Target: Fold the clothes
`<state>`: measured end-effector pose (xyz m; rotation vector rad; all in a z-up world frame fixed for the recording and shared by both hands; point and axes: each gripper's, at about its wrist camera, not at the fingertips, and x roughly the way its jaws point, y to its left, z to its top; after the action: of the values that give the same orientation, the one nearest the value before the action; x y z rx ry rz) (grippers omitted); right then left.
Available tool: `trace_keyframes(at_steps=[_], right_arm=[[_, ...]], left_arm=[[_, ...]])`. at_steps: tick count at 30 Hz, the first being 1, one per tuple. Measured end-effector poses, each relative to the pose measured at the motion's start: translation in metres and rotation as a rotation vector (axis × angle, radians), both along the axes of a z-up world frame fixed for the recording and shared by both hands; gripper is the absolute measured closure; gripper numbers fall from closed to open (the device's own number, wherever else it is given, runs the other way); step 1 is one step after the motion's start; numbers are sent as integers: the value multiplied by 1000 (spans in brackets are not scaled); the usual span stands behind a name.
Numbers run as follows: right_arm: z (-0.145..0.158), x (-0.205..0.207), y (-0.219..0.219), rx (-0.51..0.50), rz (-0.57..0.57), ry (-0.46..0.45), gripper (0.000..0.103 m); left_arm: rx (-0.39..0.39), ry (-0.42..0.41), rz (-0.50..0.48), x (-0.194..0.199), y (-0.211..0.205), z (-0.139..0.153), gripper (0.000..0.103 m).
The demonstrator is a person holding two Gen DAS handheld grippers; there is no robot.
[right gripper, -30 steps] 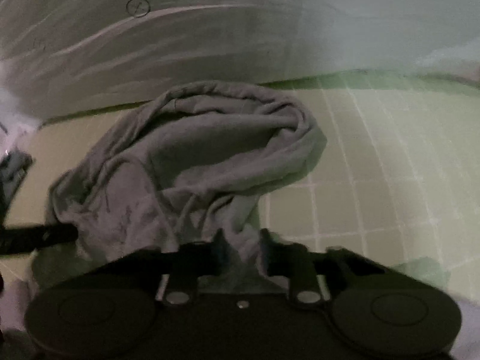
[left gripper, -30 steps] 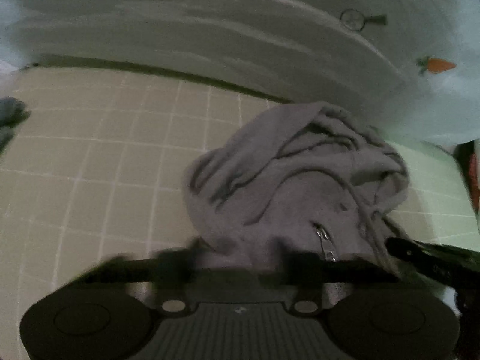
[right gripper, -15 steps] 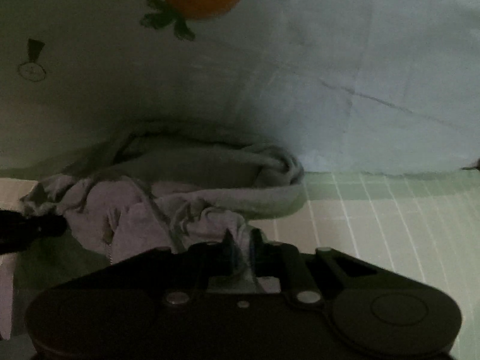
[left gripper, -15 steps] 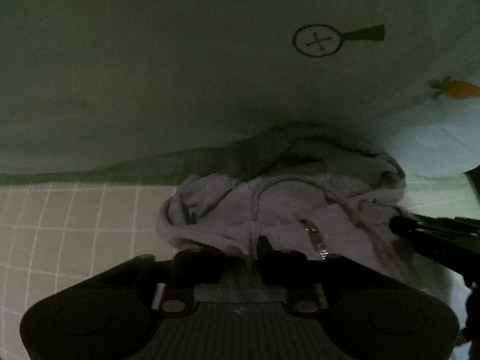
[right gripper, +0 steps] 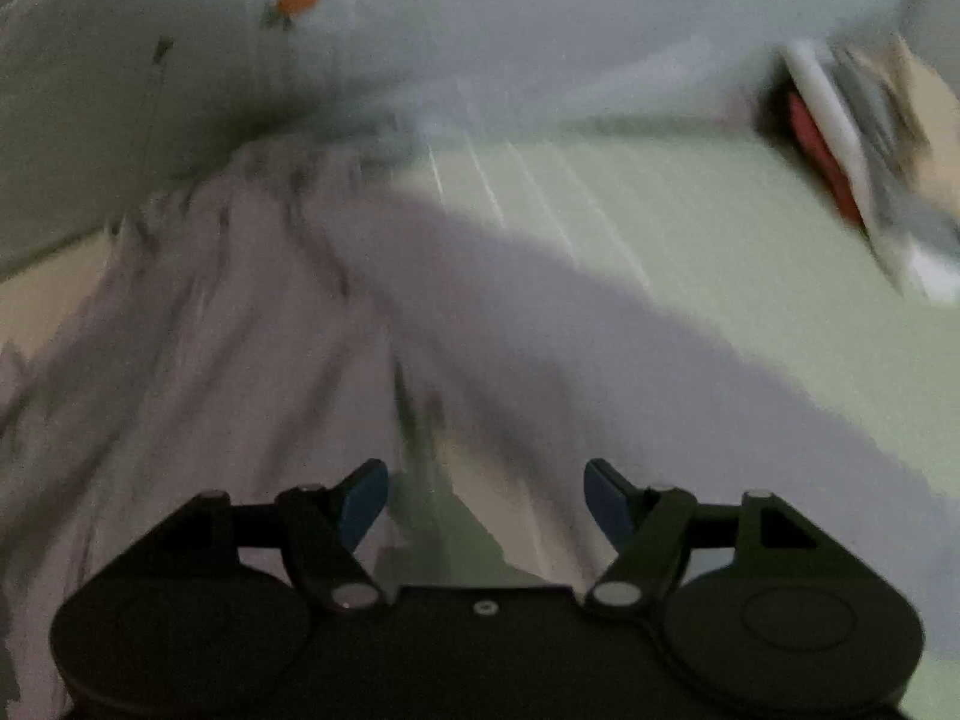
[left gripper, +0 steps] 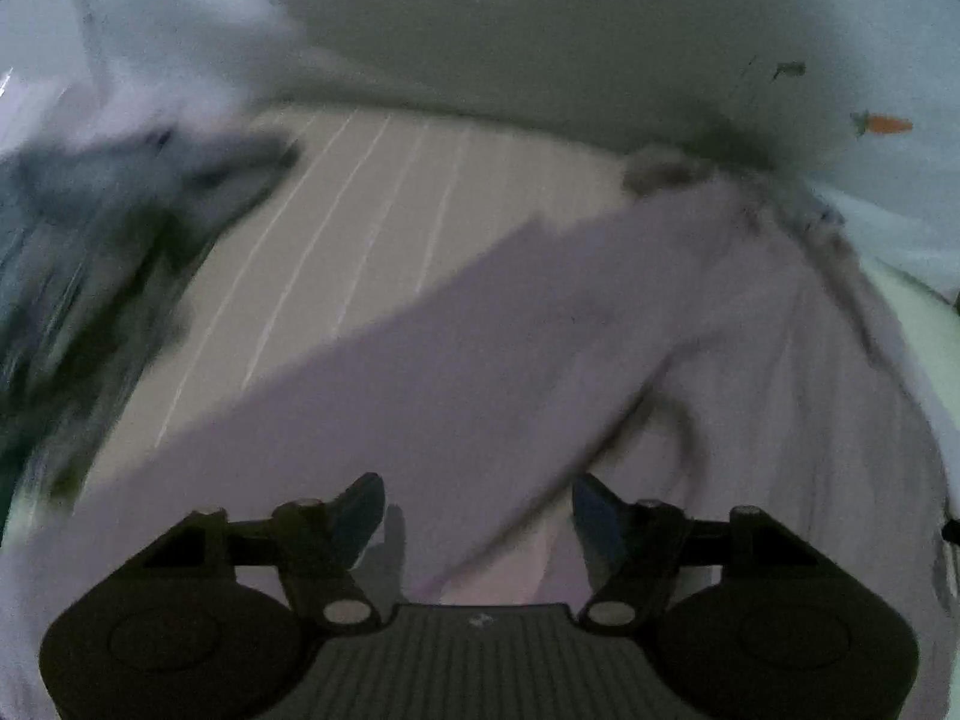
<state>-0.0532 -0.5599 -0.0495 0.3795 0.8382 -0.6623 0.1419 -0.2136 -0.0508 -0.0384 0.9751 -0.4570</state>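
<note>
Both grippers' jaws gape wide over soft, creased grey hoodie (left gripper: 600, 324) fabric on a gridded mat (right gripper: 690, 228).

dark heap (left gripper: 90, 276) blurred, unidentifiable.

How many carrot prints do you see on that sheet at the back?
1. The carrot sits at the upper right of the sheet in the left view, and the same one shows upper left in the right view. Blur or folds may hide others.
</note>
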Motion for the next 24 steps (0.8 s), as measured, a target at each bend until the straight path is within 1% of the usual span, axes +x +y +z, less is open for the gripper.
trace_keyframes(at_steps=[6,10,13,14,15,16,17,18,19,20,22,23,24], right_arm=[[-14,-64,45,97,-26,20,30],[-23,-106,75,162,-43,33,30],[-24,-117,84,158,-16,25,30],[-24,-120,88,154,-1,23,34],[-24,-122,89,151,25,14,41],[-23,-123,91,148,52,3,63],[-22,-124,91,164,89,-11,85],[-20,-124,90,168,111,-20,88],[-17,-124,89,169,129,-29,92],[-15,-124,88,171,148,-37,93],[7,-141,74,214,140,-129,94],[19,-151,66,238,134,-179,94],[31,-160,59,262,127,-229,94]], left_arm=[[-10,83,60,-68,67,-14,34],[-90,129,45,-77,70,-16,33],[-143,155,46,-84,71,-21,34],[-162,162,47,-87,70,-23,41],[-183,170,49,-90,70,-24,55],[-203,180,54,-94,69,-25,61],[-214,184,59,-97,66,-24,73],[-226,188,64,-101,64,-24,82],[-232,189,71,-104,61,-23,84],[-234,185,85,-109,59,-19,88],[-269,181,132,-119,60,-4,91],[-301,176,154,-126,62,6,92],[-361,167,171,-136,68,20,93]])
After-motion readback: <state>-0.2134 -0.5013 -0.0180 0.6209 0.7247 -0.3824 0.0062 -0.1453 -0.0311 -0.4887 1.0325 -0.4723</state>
